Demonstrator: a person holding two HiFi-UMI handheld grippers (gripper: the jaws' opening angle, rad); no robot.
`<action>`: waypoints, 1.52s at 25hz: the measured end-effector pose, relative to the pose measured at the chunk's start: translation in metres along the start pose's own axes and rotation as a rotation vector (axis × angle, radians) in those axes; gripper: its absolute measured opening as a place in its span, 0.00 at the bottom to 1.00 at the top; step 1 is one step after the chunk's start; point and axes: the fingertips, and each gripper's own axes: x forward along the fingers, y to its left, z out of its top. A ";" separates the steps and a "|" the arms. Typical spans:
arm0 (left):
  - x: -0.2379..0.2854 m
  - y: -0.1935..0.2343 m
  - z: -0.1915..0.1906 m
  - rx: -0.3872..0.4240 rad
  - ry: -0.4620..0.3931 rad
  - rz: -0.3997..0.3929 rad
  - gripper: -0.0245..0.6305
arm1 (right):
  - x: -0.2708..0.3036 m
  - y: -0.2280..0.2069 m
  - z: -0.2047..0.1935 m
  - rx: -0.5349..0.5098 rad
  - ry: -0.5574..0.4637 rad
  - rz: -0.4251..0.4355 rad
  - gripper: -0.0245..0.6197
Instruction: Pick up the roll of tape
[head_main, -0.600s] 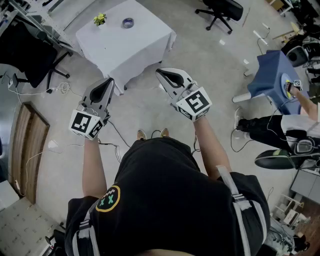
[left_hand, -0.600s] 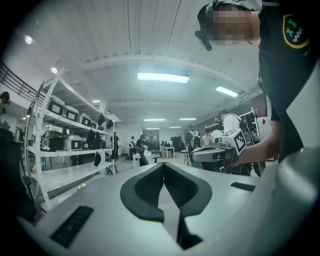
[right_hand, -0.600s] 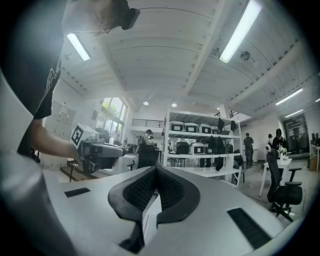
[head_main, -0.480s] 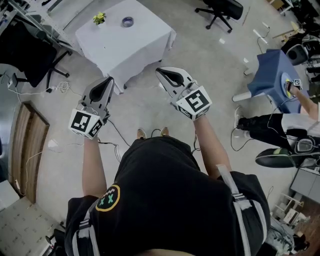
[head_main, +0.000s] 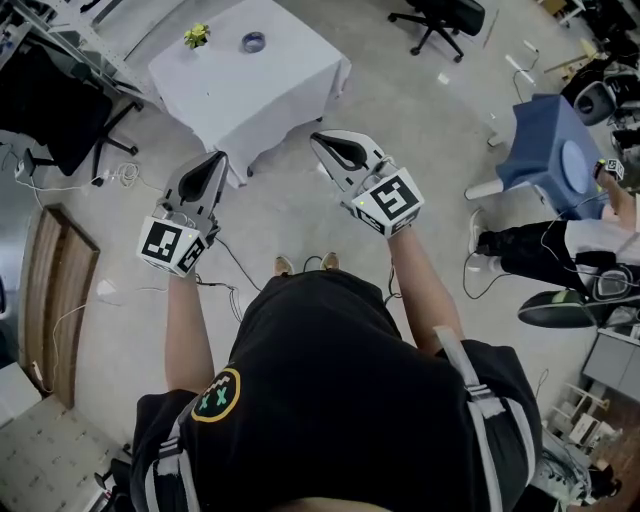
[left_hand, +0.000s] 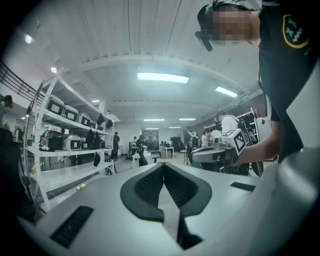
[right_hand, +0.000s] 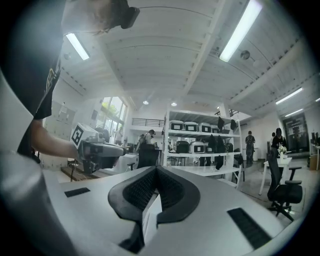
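Note:
The roll of tape (head_main: 254, 42), a small bluish ring, lies on a table draped in a white cloth (head_main: 270, 95) at the top of the head view. Beside it on the cloth is a small yellow-green object (head_main: 198, 37). My left gripper (head_main: 217, 161) is held level near the table's front corner, jaws shut with nothing between them. My right gripper (head_main: 322, 141) hangs over the floor to the table's right, also shut and empty. In the left gripper view the jaws (left_hand: 163, 165) meet at the tips; the right gripper view shows the same (right_hand: 156, 169). Neither gripper view shows the tape.
A black office chair (head_main: 440, 20) stands beyond the table, another dark chair (head_main: 55, 105) at the left. A blue stool (head_main: 545, 150) and a seated person (head_main: 570, 255) are at the right. Cables (head_main: 120, 178) trail on the floor. Shelving with appliances (right_hand: 205, 145) fills the room.

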 end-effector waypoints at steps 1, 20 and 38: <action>0.000 0.001 0.000 -0.001 -0.001 0.004 0.07 | 0.001 -0.001 -0.001 0.010 0.002 0.000 0.07; 0.005 0.001 -0.001 0.000 0.002 0.000 0.07 | 0.004 -0.006 -0.004 0.051 -0.012 0.013 0.25; 0.011 -0.002 -0.001 0.004 0.007 0.004 0.07 | 0.009 -0.006 -0.014 0.094 0.024 0.045 0.97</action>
